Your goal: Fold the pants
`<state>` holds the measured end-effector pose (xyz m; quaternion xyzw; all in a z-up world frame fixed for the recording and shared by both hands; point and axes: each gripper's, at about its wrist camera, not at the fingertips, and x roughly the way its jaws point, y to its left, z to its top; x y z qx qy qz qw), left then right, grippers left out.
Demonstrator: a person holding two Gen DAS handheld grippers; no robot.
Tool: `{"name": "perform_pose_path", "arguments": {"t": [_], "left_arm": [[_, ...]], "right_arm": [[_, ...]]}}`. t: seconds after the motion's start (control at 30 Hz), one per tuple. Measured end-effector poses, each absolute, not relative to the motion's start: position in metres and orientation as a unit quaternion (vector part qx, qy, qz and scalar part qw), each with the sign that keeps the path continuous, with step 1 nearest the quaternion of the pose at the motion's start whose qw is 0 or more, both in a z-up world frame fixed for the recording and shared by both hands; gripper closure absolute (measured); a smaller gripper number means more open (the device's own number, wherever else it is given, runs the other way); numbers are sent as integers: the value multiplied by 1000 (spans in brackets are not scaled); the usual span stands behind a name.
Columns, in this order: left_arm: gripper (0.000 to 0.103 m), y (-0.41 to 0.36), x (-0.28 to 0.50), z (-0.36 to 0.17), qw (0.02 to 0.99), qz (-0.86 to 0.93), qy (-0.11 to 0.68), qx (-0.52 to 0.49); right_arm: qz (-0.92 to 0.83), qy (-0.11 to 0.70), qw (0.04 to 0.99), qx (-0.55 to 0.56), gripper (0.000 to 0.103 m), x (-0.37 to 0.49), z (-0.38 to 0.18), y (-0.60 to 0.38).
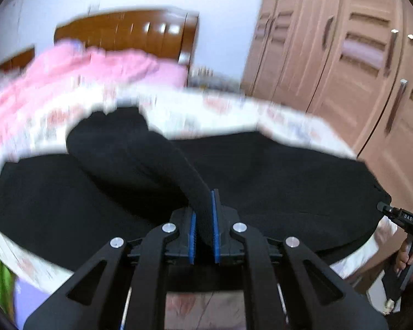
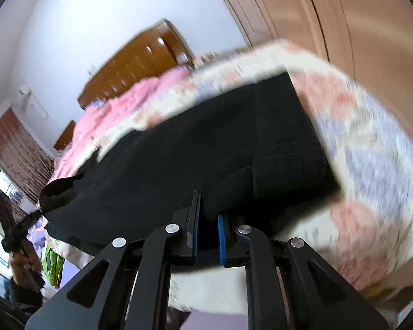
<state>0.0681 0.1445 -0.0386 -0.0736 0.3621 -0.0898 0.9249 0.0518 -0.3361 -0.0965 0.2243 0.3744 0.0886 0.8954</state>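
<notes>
On the bed (image 1: 234, 110), over a pale flowered sheet (image 2: 371, 148), lie the black pants (image 1: 261, 170), spread wide across the near edge of the mattress.

**State of the tongs**
- Left tongs (image 1: 204, 228): clenched on a raised fold of the pants. The cloth rises from the flat part and runs as a thick band down between the blue pads (image 1: 214, 220).
- Right tongs (image 2: 208, 236): clenched on the near edge of the pants. Black cloth sits between the pads; how much is caught cannot be made out.

**Handling of the pants**
- Judged soft and limp: the lifted band sags and curves under its own weight.
- Judged fairly light but thick-woven, so unlikely to slip from ribbed pads.
- Not fragile. The main risk is bunching or dragging the lower layer along with the lifted one.
- Best hold: at an edge or corner, one layer only, with both tongs well apart so the fold line stays straight.

**Hidden or unclear**
- Both views are blurred, the sheet and the pink blanket (image 1: 82, 68) most of all.
- Waistband and leg hems cannot be told apart; the cloth shows no seams or pockets.
- The near edge of the pants is cut off behind the tongs' linkage in each view.
- A hand (image 2: 24, 261) shows only in part, at the frame edge.
- Beyond the bed stand a wooden headboard (image 1: 129, 30) and a wardrobe (image 1: 344, 55).
</notes>
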Motion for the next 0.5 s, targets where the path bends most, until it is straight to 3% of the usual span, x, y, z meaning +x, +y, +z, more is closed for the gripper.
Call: {"name": "perform_pose_path", "arguments": {"t": [0.13, 0.33, 0.5], "left_arm": [[94, 139, 72, -75, 912, -78, 397, -64], [94, 141, 59, -53, 922, -85, 370, -78], [94, 140, 63, -74, 910, -82, 401, -69]], "right_arm": [[79, 380, 895, 221, 92, 47, -104, -335], [81, 357, 908, 201, 92, 40, -81, -330], [69, 380, 895, 222, 92, 40, -104, -339]]}}
